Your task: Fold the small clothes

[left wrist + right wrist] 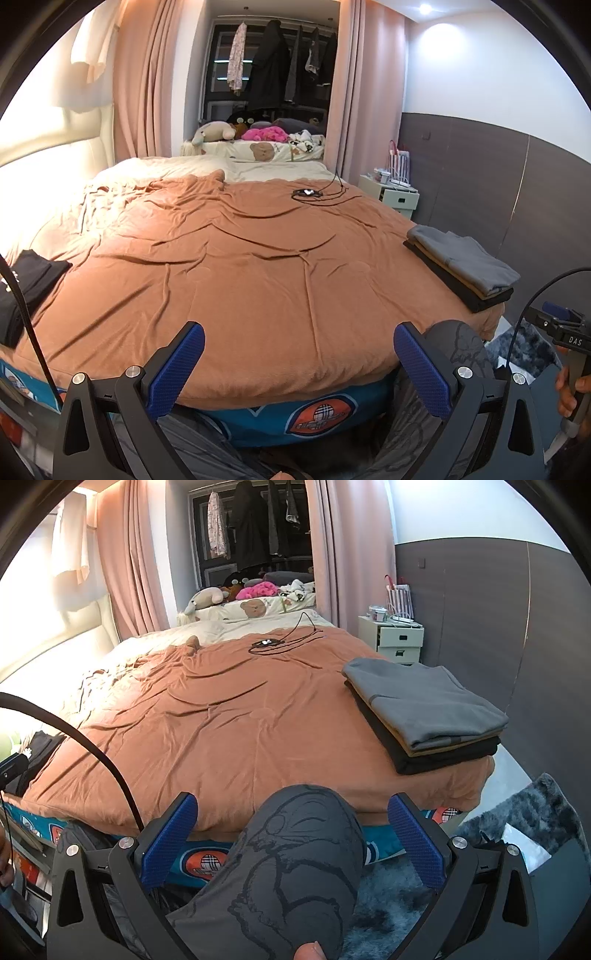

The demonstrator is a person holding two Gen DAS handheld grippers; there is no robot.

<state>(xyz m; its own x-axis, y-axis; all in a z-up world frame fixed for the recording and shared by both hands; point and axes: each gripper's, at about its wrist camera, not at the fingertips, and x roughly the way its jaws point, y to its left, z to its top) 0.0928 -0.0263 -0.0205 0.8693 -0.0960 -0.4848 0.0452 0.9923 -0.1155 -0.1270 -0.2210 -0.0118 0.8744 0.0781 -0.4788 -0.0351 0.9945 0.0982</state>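
1. Rust-orange fleece blanket (258, 266) covers the near part of the bed, wrinkled and bare across its middle.
2. The stack of folded clothes, grey on top with tan and black beneath (424, 716), sits at the blanket's right edge; how many garments it holds cannot be counted.
3. A black folded garment (26, 288) lies at the near left edge, partly cut off by the frame and crossed by a black cable (22, 306).
4. The left gripper (299, 369) hangs spread wide over the near edge of the bed, its blue-padded fingers (177, 369) holding nothing.
5. The right gripper (291, 845) is likewise spread apart and empty; a knee in grey printed trousers (295, 849) fills the gap between its fingers and hides the bed edge there.
6. A small dark device with tangled black cords (273, 642) lies far on the blanket, too small to identify.
7. A hand (570, 391) at the right border grips a handle, mostly cut off.
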